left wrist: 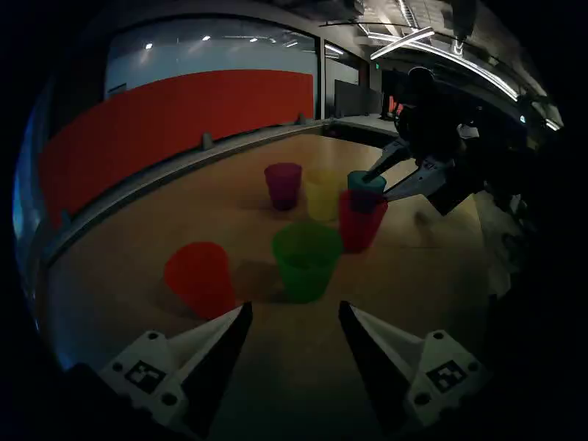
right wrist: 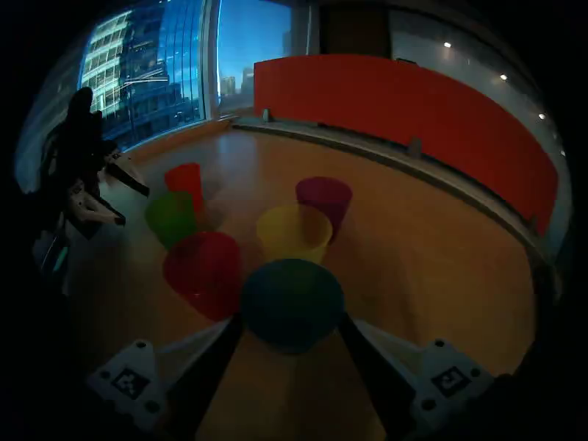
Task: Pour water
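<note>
My right gripper (right wrist: 290, 323) is shut on a teal cup (right wrist: 292, 298). In the left gripper view that teal cup (left wrist: 365, 184) hangs just over the rim of a red cup (left wrist: 360, 224), with the right gripper (left wrist: 376, 188) coming in from the right. My left gripper (left wrist: 294, 307) is open with nothing between its fingers, low over the table in front of a green cup (left wrist: 306, 259). In the right gripper view the left gripper (right wrist: 134, 206) is at the far left, beside the green cup (right wrist: 170, 215). It is too dark to see any water.
An orange-red cup (left wrist: 200, 278), a yellow cup (left wrist: 322, 192) and a purple cup (left wrist: 283, 184) also stand on the wooden table (left wrist: 220, 213). A low ledge (left wrist: 184, 165) and a red wall run along the far side. The person stands dark behind the right gripper.
</note>
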A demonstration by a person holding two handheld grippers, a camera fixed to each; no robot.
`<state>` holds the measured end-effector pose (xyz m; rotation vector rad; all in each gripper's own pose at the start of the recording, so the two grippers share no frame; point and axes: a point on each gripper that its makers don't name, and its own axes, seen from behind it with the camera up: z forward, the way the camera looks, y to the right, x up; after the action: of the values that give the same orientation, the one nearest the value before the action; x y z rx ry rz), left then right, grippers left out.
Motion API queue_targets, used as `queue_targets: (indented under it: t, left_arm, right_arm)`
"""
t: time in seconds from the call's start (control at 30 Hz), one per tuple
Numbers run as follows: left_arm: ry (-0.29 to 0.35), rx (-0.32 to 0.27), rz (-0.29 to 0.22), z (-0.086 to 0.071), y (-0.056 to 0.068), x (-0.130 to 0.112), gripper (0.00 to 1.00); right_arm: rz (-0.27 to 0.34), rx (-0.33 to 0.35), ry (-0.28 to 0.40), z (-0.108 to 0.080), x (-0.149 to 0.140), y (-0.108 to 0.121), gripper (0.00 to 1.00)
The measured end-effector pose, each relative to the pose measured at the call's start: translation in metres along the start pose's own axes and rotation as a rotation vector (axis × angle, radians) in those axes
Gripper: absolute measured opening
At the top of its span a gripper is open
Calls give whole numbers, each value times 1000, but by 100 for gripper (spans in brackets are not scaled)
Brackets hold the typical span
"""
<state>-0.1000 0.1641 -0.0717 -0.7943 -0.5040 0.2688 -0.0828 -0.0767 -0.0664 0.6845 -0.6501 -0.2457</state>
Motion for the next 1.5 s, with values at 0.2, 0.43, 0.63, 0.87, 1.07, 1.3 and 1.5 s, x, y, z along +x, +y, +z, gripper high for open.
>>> queue_targets:
  t: [0.2,0.43,0.63,0.87,1.07,1.3,1.5]
  left_arm:
    - [24,42,-25,-8,-9,1,87]
    - [66,129,-47,-20,-28,6,87]
    - [125,194,-76,-31,-41,12,87]
    - [174,248,-115,-39,-53,11,87]
    - [211,288,-132,-49,-63,16,87]
    - [259,354,-164,-62,-78,24,87]
    - [310,401,-189,-73,-89,34,87]
  right_arm:
    - [5,-23,5,-12,-4,2,100]
    - [21,-55,16,-26,-6,5,100]
    - [31,-91,32,-40,-5,13,100]
    - [68,-120,91,-57,3,17,100]
    - [88,-155,152,-70,13,22,100]
    - [111,-199,245,-80,35,28,100]
    - [123,-263,334,-85,58,39,100]
